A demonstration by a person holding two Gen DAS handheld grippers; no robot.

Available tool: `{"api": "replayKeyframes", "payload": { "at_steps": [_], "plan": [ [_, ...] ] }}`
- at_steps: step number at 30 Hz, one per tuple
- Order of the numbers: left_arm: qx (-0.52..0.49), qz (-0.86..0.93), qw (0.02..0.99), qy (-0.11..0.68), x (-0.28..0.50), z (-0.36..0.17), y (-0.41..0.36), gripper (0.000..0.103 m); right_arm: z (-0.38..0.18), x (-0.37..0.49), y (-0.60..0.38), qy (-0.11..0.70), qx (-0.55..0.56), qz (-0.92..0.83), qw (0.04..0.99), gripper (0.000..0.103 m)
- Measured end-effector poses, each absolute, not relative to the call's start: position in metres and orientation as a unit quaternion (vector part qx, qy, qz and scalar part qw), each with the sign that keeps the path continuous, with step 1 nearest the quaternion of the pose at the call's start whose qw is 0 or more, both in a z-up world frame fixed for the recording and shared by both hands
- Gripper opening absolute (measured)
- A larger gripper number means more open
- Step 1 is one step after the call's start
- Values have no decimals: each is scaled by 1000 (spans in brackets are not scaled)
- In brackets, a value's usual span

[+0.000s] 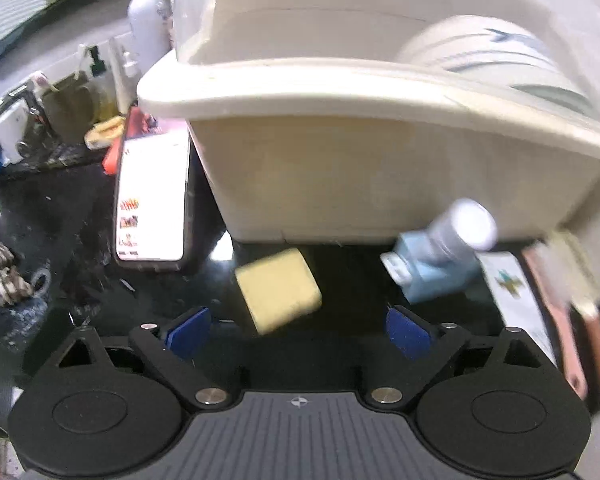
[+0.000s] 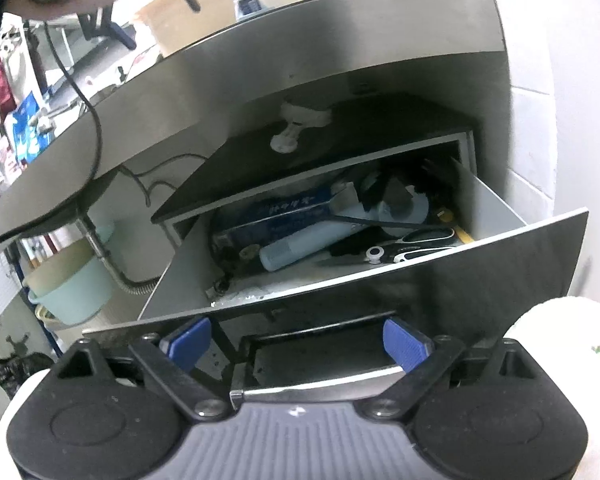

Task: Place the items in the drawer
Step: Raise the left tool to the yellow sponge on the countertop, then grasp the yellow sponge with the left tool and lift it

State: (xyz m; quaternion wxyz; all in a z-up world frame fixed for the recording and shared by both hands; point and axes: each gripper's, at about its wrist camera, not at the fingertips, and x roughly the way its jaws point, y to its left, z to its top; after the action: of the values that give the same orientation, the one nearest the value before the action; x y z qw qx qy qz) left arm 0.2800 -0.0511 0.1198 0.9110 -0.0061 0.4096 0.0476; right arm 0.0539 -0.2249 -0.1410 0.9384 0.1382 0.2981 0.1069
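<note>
Both grippers' blue ribbed fingers (image 1: 196, 330) wide, empty; yellow rectangular sponge (image 1: 278, 290) on glossy black counter (image 1: 60, 208)

The drawer (image 2: 480, 276) stands pulled open (crammed already); a yellow sponge (image 1: 278, 290) lies flat on the counter.

I'm looking at a dark glossy countertop (image 1: 52, 208), speckled and cluttered along its far edge, with a white wall (image 1: 64, 64) running behind it. A big cream plastic tub (image 1: 340, 176) is sitting on the counter, blurred. From my right side I'm seeing the counter's grey steel front edge (image 2: 260, 92) curving overhead, white tiled wall (image 2: 536, 128) rising at right. Under the counter a flexible metal hose (image 2: 112, 268) is hanging beside a pale green bucket (image 2: 72, 292). A black cable (image 2: 88, 128) is trailing down at left. Light is looking flat, indoor.
</note>
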Motion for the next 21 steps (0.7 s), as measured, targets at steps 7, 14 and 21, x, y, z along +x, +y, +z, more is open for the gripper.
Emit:
{"api": "replayKeyframes", "payload": {
  "at_steps": [7,14,21],
  "plan": [
    [-44,92,902,419,313,104,-41,93,-143,54,-233,296,163,108,935,93],
    [-87,118,892,428,332,89,-30,87,-143,53,-233,297,164,114,934,93],
    [-71,130,884,444,349,82,-26,71,-143,53,-234,300,167,112,932,93]
  ]
}}
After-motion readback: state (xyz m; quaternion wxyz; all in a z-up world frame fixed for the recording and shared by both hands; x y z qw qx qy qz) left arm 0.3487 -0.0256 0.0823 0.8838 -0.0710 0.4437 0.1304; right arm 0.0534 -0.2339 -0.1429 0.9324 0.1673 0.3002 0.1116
